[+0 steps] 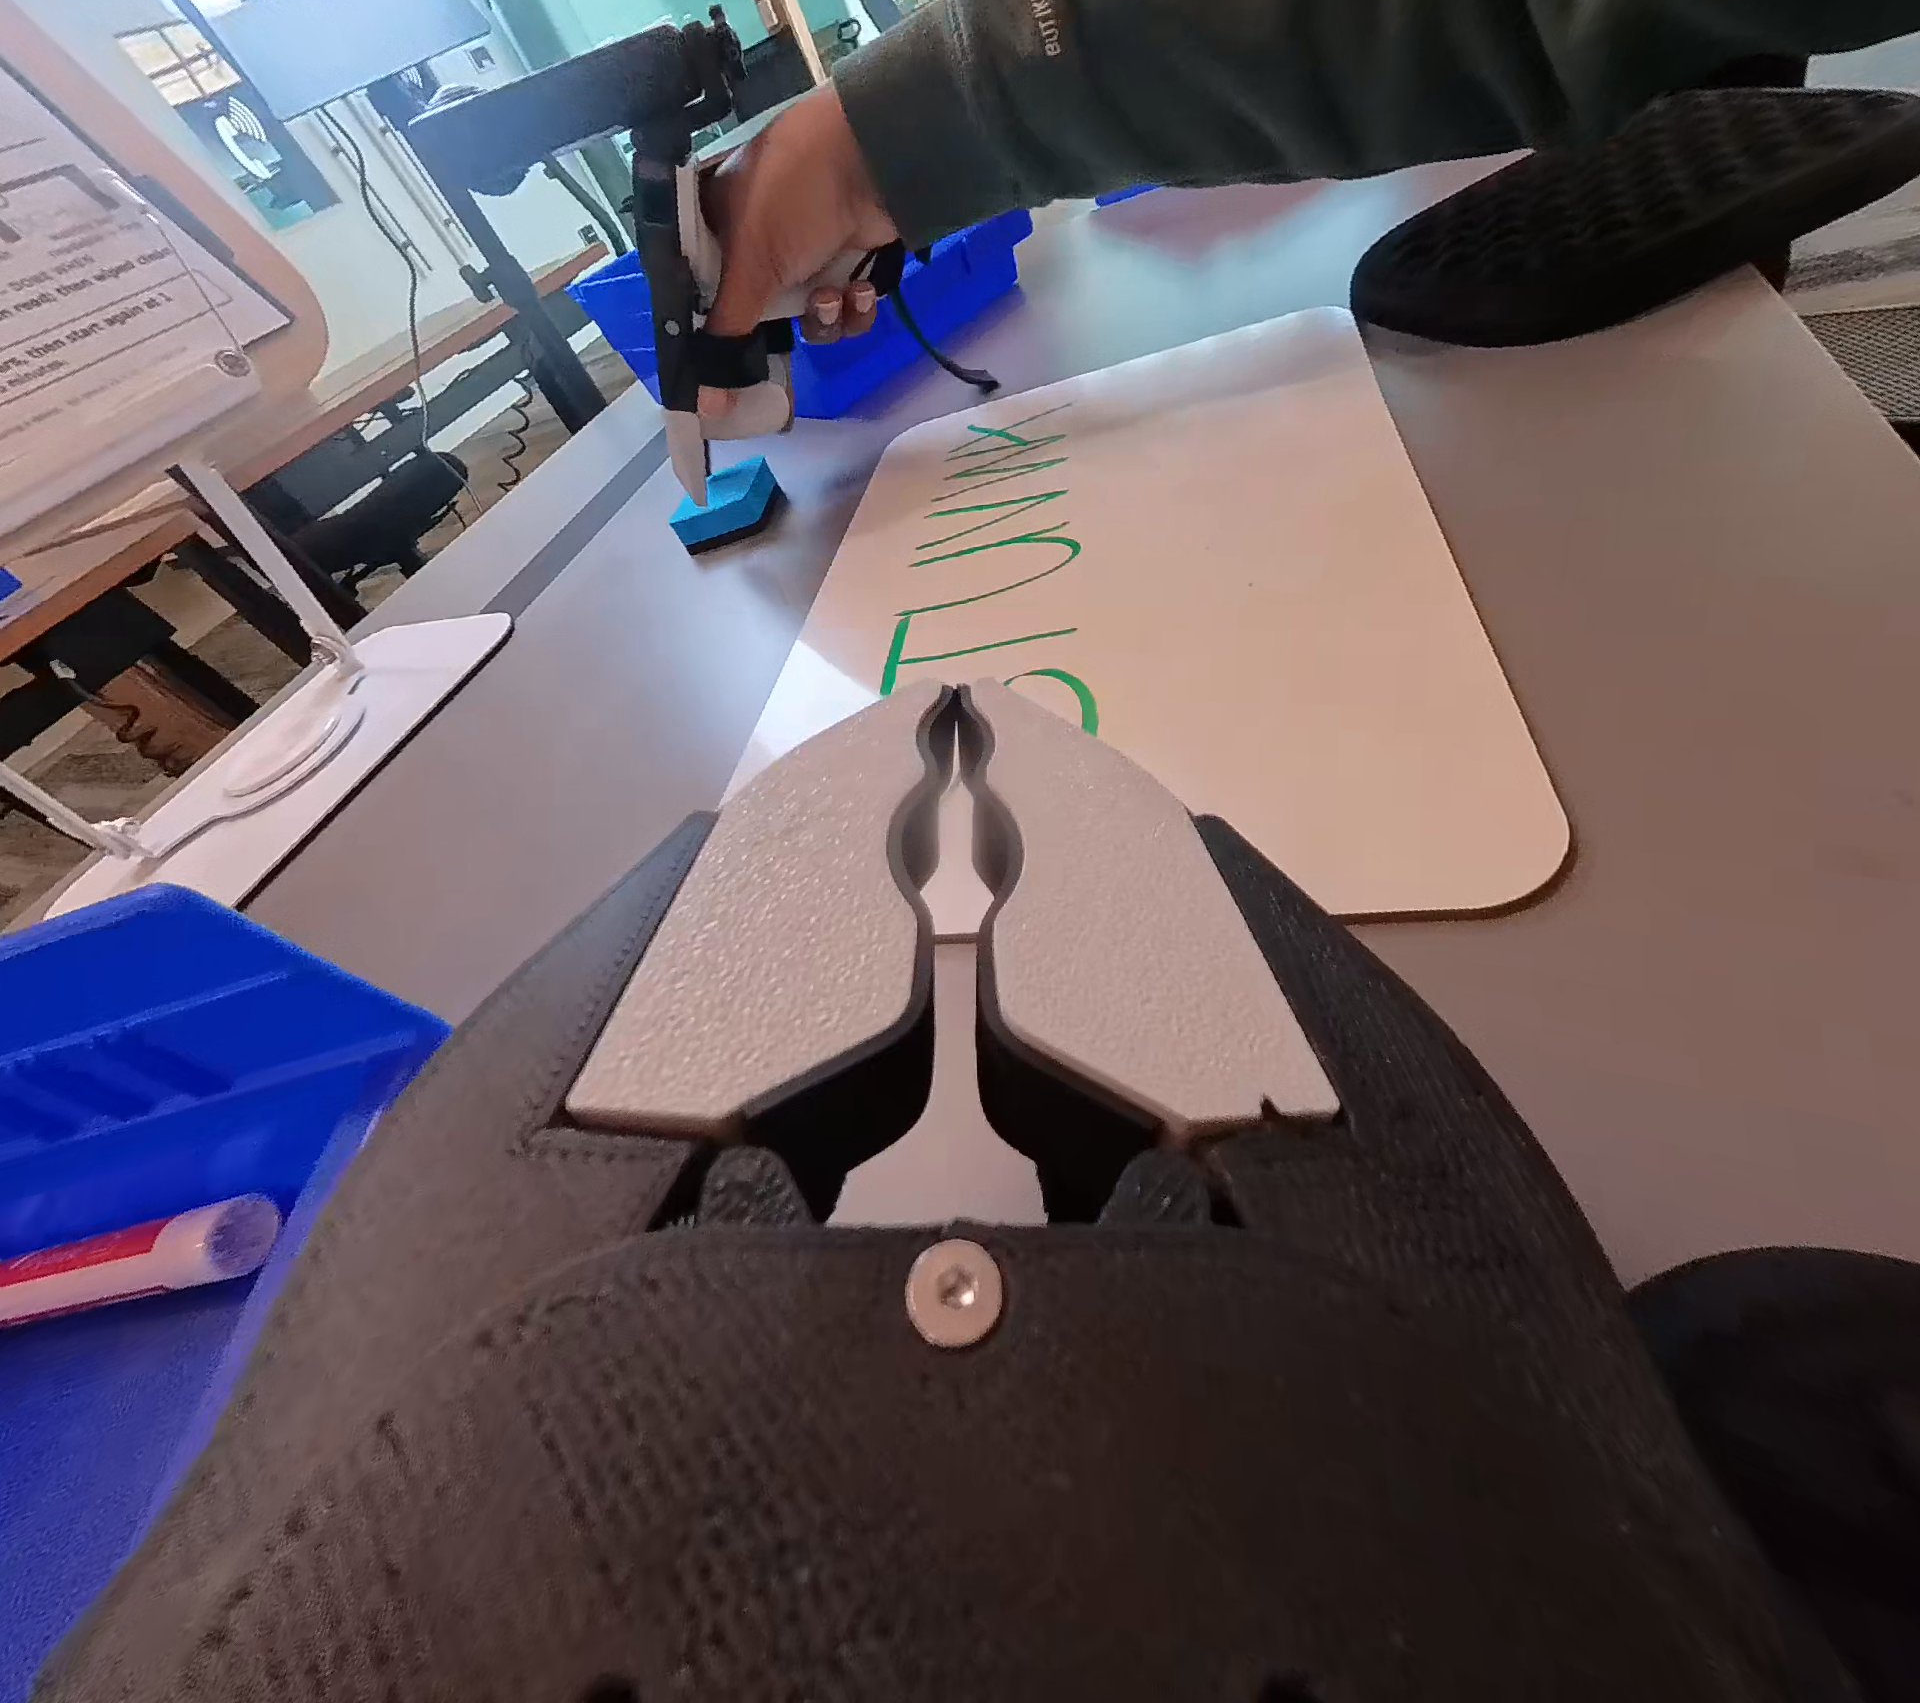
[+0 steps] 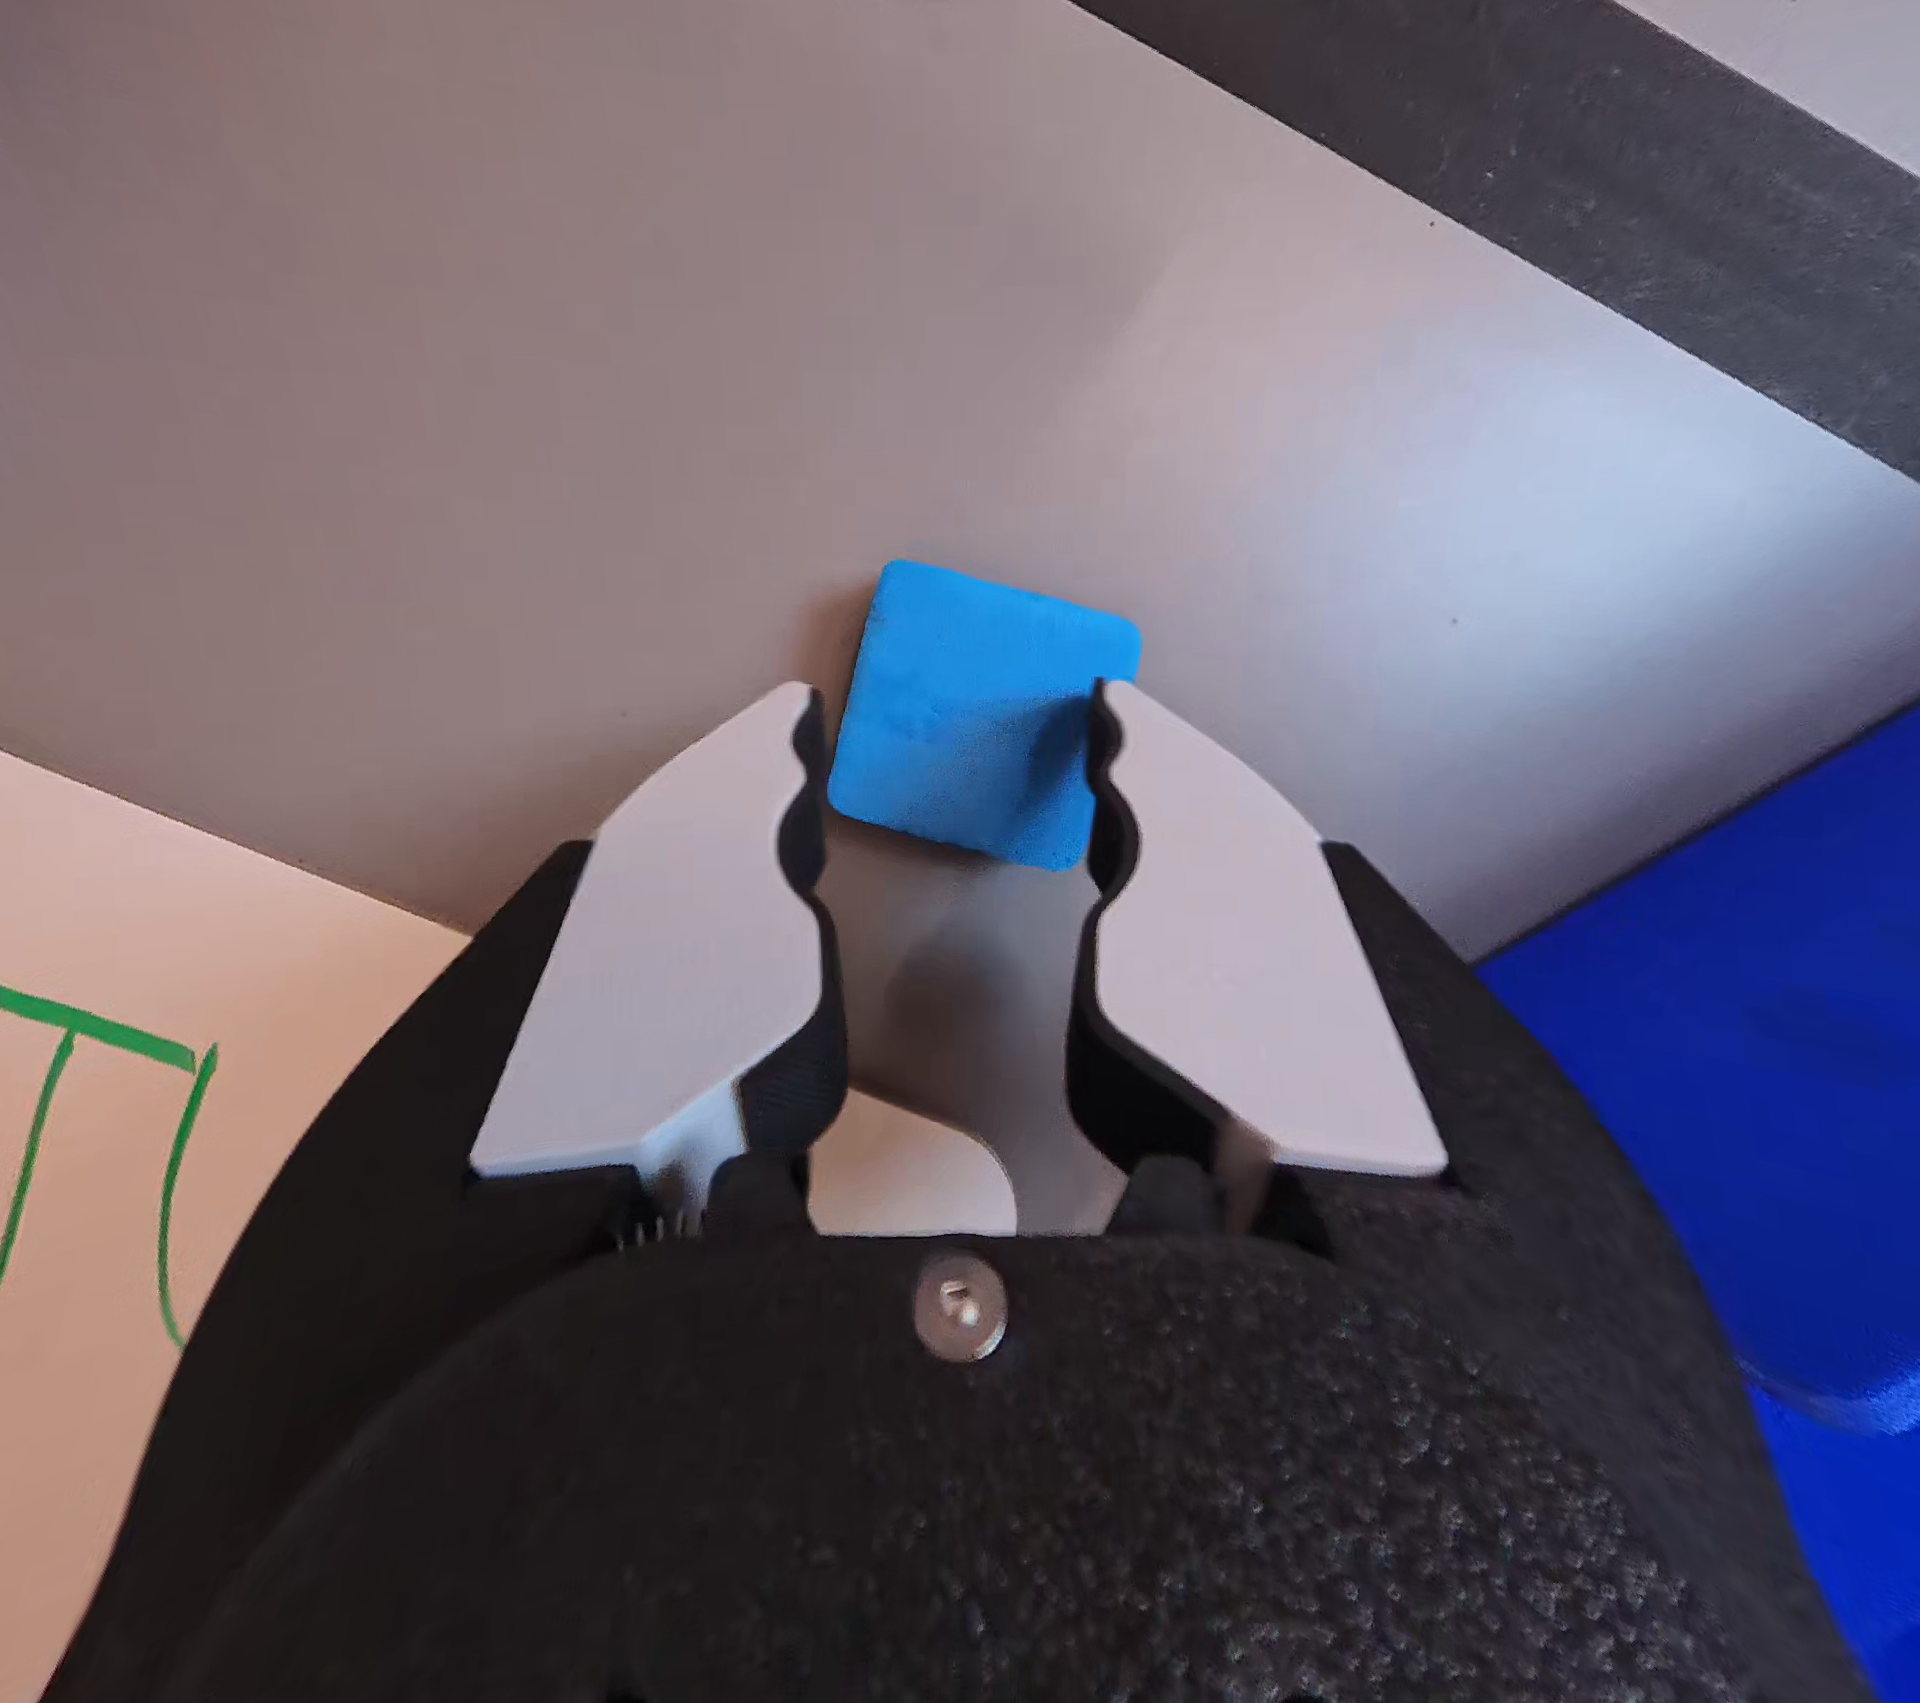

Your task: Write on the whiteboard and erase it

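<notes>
On the grey table [image 1: 1662,978] the whiteboard [image 1: 1299,666] already carries green writing [image 1: 997,573], so erasing is what remains. Beside the board, the right gripper [image 2: 954,697] straddles the blue eraser [image 2: 966,718], jaws spread and not yet clamped. The left gripper [image 1: 958,692] waits over the board's near edge, pinched together and empty.

Grey table [image 1: 1621,1009] w/ dark strip [image 2: 1558,126] across it. Blue bin [image 1: 197,1061] near left, red/white tube [image 1: 135,1253] just in front of it. 2nd blue bin [image 1: 914,303] at far side. White stand base [image 1: 343,697] left on table, holding a printed sheet [image 1: 94,282]. Black mesh chair part [image 1: 1642,219] at far right edge. Desks, monitor [image 1: 353,32] in bkgd.
</notes>
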`<act>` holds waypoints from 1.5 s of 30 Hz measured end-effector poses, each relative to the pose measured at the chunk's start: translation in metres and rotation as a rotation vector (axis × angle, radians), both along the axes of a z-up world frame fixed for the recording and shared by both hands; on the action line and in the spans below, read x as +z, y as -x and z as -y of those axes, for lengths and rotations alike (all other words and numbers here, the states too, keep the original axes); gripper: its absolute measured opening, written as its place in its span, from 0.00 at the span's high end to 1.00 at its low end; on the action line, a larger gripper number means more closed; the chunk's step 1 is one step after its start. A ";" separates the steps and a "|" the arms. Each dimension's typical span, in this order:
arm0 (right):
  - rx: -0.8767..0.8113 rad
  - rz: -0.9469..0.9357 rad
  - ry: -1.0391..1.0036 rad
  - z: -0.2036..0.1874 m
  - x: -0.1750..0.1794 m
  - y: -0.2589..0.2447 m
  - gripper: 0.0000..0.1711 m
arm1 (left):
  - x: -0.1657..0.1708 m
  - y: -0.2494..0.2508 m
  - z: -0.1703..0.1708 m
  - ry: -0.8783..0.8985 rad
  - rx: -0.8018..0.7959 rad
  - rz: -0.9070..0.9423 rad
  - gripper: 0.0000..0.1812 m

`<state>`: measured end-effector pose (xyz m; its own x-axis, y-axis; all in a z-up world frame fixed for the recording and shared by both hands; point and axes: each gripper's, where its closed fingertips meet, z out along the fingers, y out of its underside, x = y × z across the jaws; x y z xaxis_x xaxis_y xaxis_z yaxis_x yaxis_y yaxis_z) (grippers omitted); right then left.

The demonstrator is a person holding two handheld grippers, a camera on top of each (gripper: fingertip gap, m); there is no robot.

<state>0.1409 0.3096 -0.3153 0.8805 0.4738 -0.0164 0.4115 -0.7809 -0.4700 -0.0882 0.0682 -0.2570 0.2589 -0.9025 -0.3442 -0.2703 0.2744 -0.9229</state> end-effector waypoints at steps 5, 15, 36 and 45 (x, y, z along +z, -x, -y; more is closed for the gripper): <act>0.021 0.020 -0.014 -0.001 0.002 -0.003 0.85 | -0.001 0.001 0.000 0.007 -0.004 -0.003 1.00; -0.001 0.055 0.011 0.000 -0.013 -0.006 0.66 | -0.004 0.000 -0.001 0.013 -0.002 -0.014 1.00; 0.442 0.133 0.044 0.168 -0.006 -0.034 0.68 | -0.039 -0.010 0.007 0.103 -0.078 -0.209 1.00; 0.444 0.112 0.051 0.146 -0.010 -0.024 0.68 | -0.067 -0.016 0.016 0.048 -0.105 -0.411 1.00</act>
